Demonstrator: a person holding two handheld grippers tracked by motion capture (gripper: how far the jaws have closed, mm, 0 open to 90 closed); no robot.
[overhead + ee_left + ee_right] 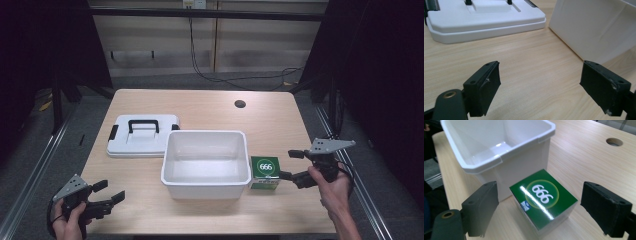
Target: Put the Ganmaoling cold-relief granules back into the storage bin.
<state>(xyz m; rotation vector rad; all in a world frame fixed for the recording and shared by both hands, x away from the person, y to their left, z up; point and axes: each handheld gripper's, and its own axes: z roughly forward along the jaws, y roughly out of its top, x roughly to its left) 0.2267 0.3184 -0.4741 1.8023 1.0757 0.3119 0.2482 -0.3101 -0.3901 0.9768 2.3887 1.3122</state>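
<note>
R gripper (540, 207) jaws spread wide either side of green box (543, 197), not touching; L gripper (540, 86) spread, empty.

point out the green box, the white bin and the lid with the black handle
green box (543, 195), right gripper view, on its green top face by the number print.
white bin (206, 184), high view, on its near outer wall.
lid (125, 144), high view, on its flat white top below the handle.

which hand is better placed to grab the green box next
Right. The right claw is open with its jaws either side of the green box, beside the white tub. The left claw is open over bare table, across the tub from the box.
</note>
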